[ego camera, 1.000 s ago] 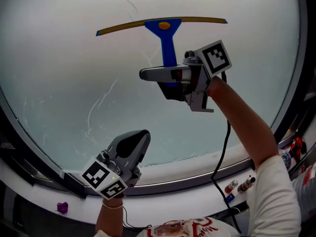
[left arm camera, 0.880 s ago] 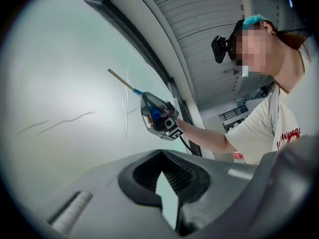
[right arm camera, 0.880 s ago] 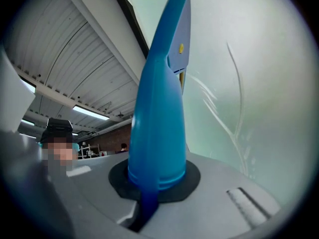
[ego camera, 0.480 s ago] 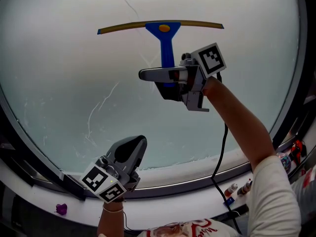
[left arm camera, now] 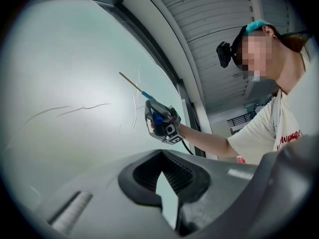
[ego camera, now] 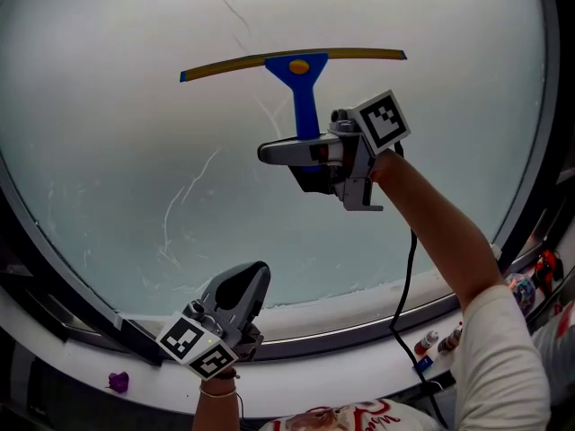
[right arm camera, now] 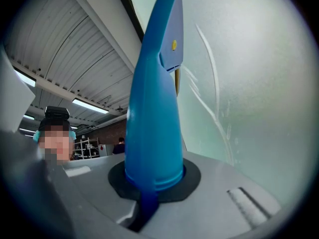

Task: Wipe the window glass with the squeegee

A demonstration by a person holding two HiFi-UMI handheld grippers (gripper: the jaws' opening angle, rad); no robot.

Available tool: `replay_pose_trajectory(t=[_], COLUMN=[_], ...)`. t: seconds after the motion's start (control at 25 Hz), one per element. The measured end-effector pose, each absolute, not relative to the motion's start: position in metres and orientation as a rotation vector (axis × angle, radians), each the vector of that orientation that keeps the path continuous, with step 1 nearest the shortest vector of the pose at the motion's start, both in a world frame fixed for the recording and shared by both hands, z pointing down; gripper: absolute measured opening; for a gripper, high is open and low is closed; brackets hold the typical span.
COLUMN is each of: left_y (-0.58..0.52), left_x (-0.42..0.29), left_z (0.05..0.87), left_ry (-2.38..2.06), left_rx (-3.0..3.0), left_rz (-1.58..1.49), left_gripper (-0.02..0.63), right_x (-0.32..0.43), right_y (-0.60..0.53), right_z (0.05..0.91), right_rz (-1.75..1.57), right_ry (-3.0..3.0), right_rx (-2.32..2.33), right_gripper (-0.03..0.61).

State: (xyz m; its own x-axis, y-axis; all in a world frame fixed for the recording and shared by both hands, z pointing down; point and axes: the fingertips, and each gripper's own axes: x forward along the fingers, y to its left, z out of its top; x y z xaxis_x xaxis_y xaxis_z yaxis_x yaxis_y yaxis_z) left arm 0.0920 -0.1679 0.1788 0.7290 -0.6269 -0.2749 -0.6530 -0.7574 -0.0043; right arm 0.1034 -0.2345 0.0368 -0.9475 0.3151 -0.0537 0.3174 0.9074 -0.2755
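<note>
A: Your window glass (ego camera: 117,151) is pale and frosted, with thin curved streaks (ego camera: 184,191). It sits in a dark rounded frame (ego camera: 54,303) above a white sill (ego camera: 359,348). Ribbed metal ceiling (right arm camera: 75,59) runs overhead.

B: Your squeegee (ego camera: 305,88) stands upright against that glass. Its long, thin yellow blade (ego camera: 359,55) lies across the top, and its smooth blue plastic handle (right arm camera: 152,123) tapers.

A: Your right gripper (ego camera: 265,153) is clamped on that handle.

B: Your left gripper (ego camera: 254,275) hangs low near the sill, its grey jaws together on nothing.
</note>
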Motion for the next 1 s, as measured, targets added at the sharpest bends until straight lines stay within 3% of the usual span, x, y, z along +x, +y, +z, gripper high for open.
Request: replay_pose_trajectory(t=[0.32, 0.52, 1.0], left_y=[-0.159, -0.154, -0.146], left_x=[0.109, 0.117, 0.138], left_z=[0.176, 0.169, 0.197], left_ry=[1.039, 0.95, 0.953], left_rx=[-2.831, -2.925, -2.952], left_rz=[0.386, 0.533, 0.449], left_gripper=[0.0, 0.0, 0.0], right_x=[0.102, 0.103, 0.104], right_y=[-0.238, -0.241, -0.233], right_z=[0.042, 0.057, 0.095], right_rz=[-0.482, -0.523, -0.536], right_ry=[3.071, 3.07, 3.076], right_rx=[0.515, 0.53, 0.506], right_gripper=[0.029, 0.029, 0.031])
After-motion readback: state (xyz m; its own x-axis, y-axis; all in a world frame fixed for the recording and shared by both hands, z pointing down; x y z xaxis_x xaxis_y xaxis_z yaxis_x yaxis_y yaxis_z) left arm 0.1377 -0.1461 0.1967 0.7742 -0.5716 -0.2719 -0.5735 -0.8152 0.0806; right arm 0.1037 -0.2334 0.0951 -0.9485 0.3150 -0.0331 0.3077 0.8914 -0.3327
